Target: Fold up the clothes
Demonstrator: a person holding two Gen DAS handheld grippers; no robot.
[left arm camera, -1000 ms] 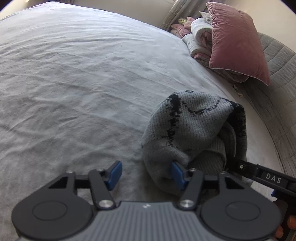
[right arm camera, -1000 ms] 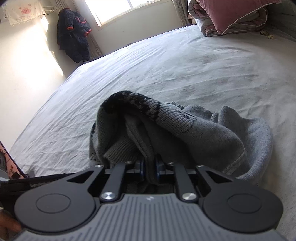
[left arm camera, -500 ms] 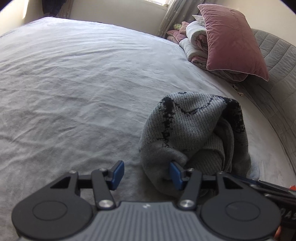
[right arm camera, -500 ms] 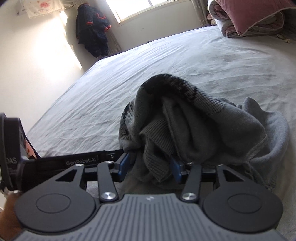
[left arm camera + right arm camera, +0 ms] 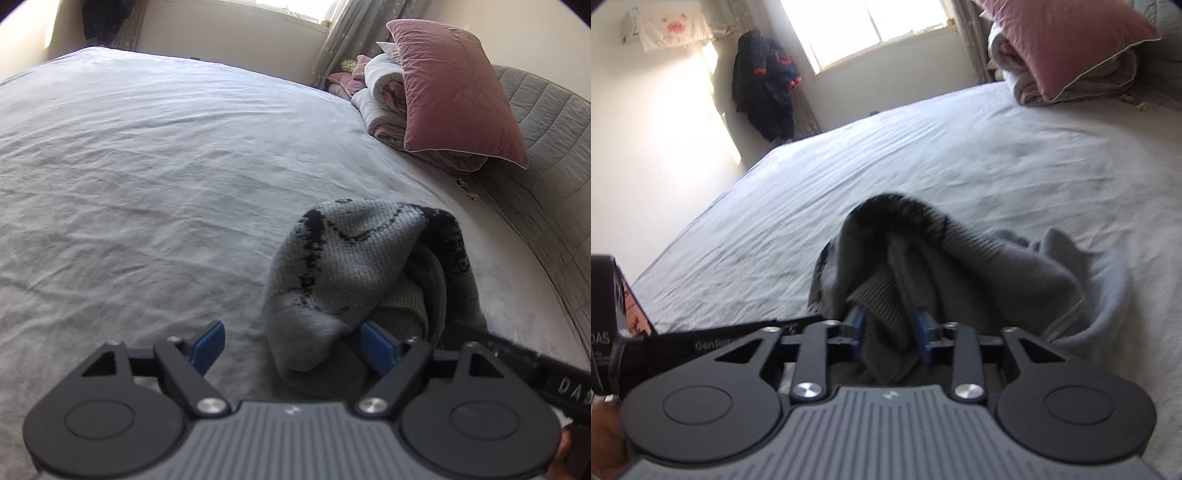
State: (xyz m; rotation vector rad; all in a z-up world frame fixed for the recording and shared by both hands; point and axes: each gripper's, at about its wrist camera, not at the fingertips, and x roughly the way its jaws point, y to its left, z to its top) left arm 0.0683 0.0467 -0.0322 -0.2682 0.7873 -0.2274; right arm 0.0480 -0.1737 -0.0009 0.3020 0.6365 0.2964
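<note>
The grey knitted sweater with black patterning lay bunched in a rumpled heap on the pale grey wrinkled bedsheet, just ahead of both tongs, its ribbed hem folded inward and a smooth grey flap spilling out to the right tong's far right. The left gripper had just been opening and stood wide apart, a sweater lobe lying loosely between its blue pads. The right gripper had just been closing, its blue pads pinching a ribbed fold of the sweater. A dusty-pink velvet pillow leaned well beyond.
</note>
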